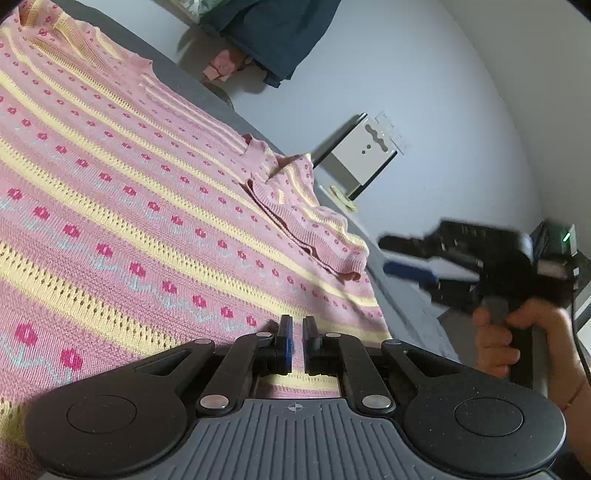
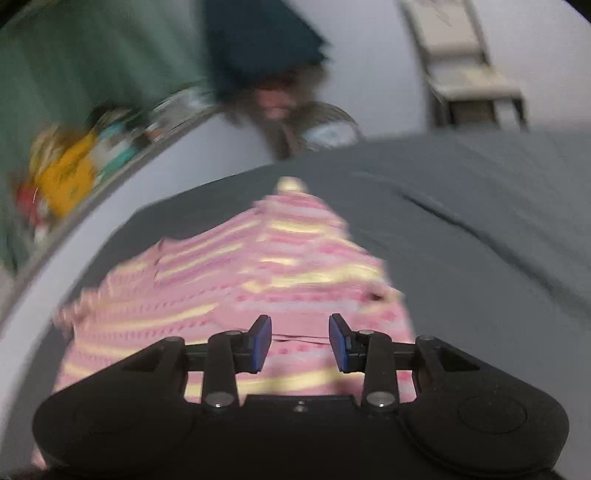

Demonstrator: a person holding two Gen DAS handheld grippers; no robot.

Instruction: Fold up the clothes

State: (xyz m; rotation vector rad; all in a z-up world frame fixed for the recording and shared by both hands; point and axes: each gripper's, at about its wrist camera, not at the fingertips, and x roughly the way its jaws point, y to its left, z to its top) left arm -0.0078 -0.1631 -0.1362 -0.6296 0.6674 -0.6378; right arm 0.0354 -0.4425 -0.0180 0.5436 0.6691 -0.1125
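A pink knitted sweater [image 1: 122,206] with yellow stripes and red flower dots lies spread on a grey bed cover [image 1: 402,310]. One sleeve [image 1: 310,225] is folded in over the body. My left gripper [image 1: 297,326] is low over the sweater's hem, its jaws nearly closed with a narrow gap and nothing clearly between them. My right gripper [image 1: 402,254] hovers open beyond the sweater's edge, held by a hand. In the blurred right wrist view the right gripper [image 2: 300,332] is open and empty above the sweater [image 2: 266,266].
The grey cover [image 2: 480,221] stretches right of the sweater. Dark clothes [image 1: 280,33] and a pink item [image 1: 221,66] lie beyond the bed by the white wall. A white stand [image 1: 362,155] sits on the floor. A shelf with colourful things [image 2: 66,173] is at left.
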